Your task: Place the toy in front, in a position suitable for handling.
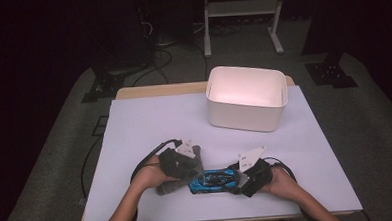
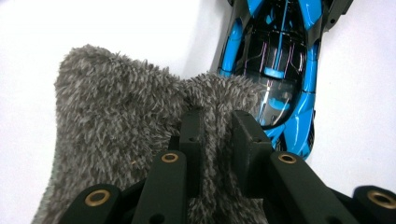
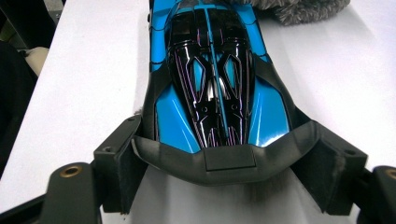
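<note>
A blue and black toy car (image 1: 212, 180) lies on the white table (image 1: 149, 122) near its front edge, between my two grippers. My left gripper (image 2: 217, 123) is shut on a grey fluffy cloth (image 2: 112, 116), whose edge rests against one end of the car (image 2: 280, 60). In the high view the cloth (image 1: 179, 166) drapes over my left gripper (image 1: 196, 165). My right gripper (image 3: 229, 163) holds the other end of the car (image 3: 210, 70), its pads pressed on both sides of the black spoiler. The right gripper (image 1: 239, 181) lies low on the table, at the car's right.
An empty white bin (image 1: 244, 121) stands at the back right of the table. Beyond the table are dark floor, cables and a white stand (image 1: 242, 8). The table's front edge runs close below both hands.
</note>
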Available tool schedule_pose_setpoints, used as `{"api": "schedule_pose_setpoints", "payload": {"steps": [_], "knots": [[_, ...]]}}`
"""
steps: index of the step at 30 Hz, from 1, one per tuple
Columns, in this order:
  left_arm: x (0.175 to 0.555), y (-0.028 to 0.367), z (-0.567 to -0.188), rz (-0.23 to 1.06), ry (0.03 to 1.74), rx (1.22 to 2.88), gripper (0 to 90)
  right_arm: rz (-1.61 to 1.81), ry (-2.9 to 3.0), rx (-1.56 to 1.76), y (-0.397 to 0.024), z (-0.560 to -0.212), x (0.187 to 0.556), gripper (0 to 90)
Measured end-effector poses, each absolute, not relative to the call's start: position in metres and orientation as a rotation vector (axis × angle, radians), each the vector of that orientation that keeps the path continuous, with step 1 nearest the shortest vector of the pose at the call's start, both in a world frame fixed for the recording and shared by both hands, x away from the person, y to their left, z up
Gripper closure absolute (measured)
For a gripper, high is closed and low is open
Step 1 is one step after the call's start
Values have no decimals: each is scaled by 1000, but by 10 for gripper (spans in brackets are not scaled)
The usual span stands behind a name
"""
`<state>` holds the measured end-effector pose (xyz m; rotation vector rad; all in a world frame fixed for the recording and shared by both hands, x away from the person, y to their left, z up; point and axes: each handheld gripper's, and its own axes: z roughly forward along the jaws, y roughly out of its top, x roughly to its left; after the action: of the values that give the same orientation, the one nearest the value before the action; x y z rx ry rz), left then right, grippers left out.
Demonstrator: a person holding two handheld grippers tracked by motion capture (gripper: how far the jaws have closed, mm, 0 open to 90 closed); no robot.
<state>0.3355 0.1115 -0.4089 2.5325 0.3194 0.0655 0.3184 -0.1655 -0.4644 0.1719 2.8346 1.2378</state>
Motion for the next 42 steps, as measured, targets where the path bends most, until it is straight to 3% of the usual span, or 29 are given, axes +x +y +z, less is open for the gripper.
{"api": "schedule_pose_setpoints", "payload": {"steps": [14, 21, 34, 42], "knots": [[329, 103, -414, -34, 269, 2429, 752, 1188, 2858, 200, -162, -461, 318, 218], [328, 92, -416, -22, 247, 2461, 752, 1102, 2888, 249, -161, -455, 319, 163], [328, 86, -414, -21, 246, 2488, 751, 1159, 2903, 320, -168, -427, 330, 163], [329, 88, -415, -25, 243, 2481, 751, 1092, 3011, 355, -155, -431, 345, 188]]}}
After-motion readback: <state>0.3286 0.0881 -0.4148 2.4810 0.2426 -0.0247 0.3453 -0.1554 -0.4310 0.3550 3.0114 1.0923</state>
